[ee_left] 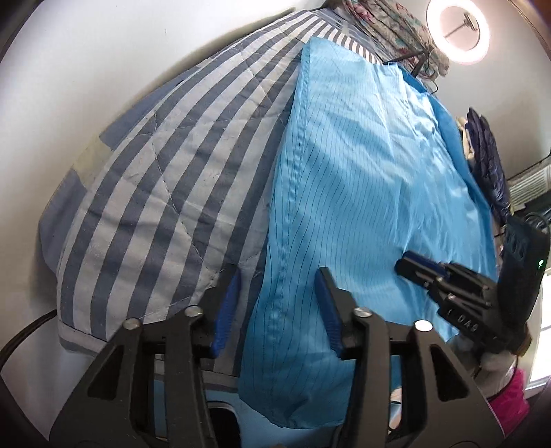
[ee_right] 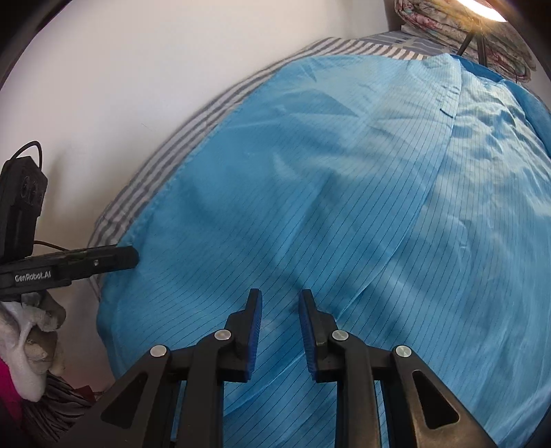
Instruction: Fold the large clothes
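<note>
A large light-blue pinstriped garment (ee_left: 361,179) lies spread over a bed with a blue-and-white striped quilt (ee_left: 172,179). It fills the right wrist view (ee_right: 327,193). My left gripper (ee_left: 279,275) is open, its blue-padded fingers straddling the garment's seamed left edge at the near end. My right gripper (ee_right: 280,296) is open just above the cloth, with nothing between its pads. The right gripper shows in the left wrist view (ee_left: 416,267) over the garment's near right part. The left gripper shows in the right wrist view (ee_right: 131,256) at the garment's left edge.
A white wall (ee_left: 86,86) runs along the bed's left side. Folded floral bedding (ee_right: 465,38) and a ring light (ee_left: 458,31) on a stand are at the bed's far end. Dark clothing (ee_left: 489,165) hangs to the right. The striped quilt's edge (ee_right: 165,165) shows beside the garment.
</note>
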